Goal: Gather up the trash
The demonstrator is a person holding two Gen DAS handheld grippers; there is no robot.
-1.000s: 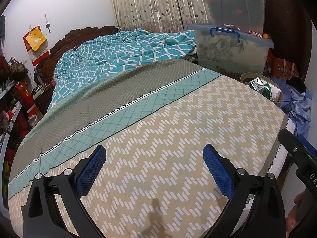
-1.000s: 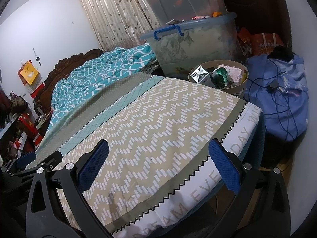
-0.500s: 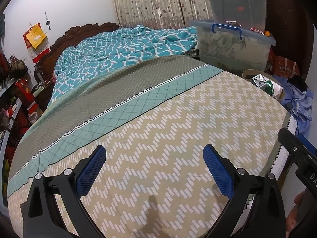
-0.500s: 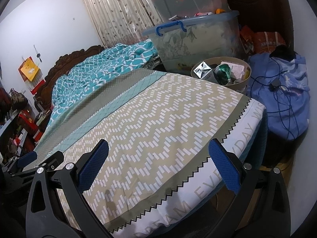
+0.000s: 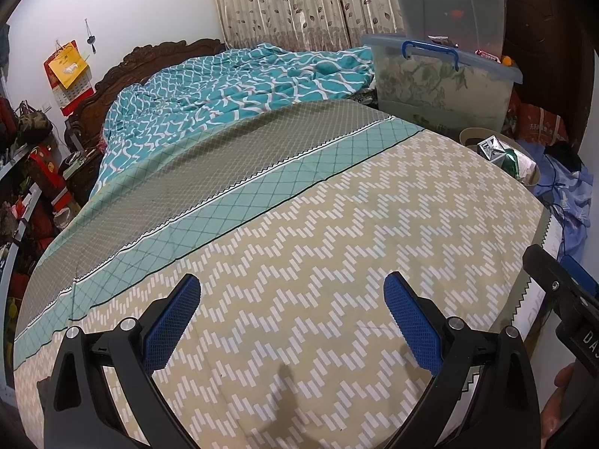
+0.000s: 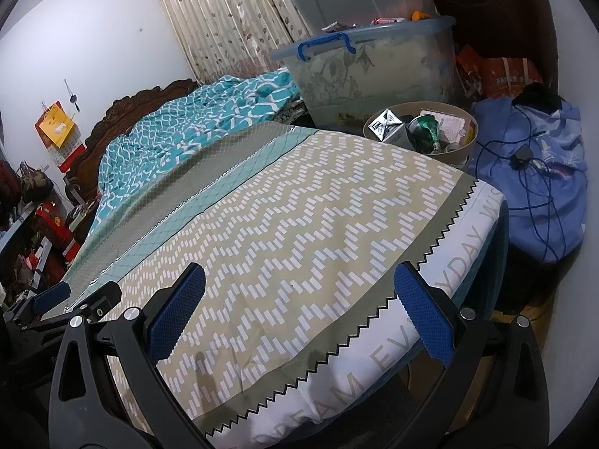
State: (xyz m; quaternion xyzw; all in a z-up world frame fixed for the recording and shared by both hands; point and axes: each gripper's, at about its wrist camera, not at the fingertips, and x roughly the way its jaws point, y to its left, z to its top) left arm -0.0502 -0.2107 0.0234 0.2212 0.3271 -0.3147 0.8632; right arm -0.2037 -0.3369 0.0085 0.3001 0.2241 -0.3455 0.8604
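Observation:
A round beige trash bin (image 6: 470, 138) stands past the far corner of the bed, holding a silver carton (image 6: 385, 125), a green wrapper (image 6: 425, 129) and other litter. It also shows in the left wrist view (image 5: 468, 136), partly hidden by the bed. My left gripper (image 5: 292, 308) is open and empty above the patterned bed sheet (image 5: 318, 224). My right gripper (image 6: 299, 299) is open and empty above the bed's near corner. The left gripper's body shows at the left of the right wrist view (image 6: 63, 299). No loose trash shows on the sheet.
Two stacked clear storage boxes (image 6: 374, 71) stand behind the bin. A teal quilt (image 5: 232, 86) lies at the bed's head. A blue cloth bundle with cables (image 6: 535, 172) sits right of the bin. Cluttered shelves (image 5: 26, 194) line the left side.
Both grippers have drifted slightly, and the bed and bin have shifted a little in view. Both stay open and empty.

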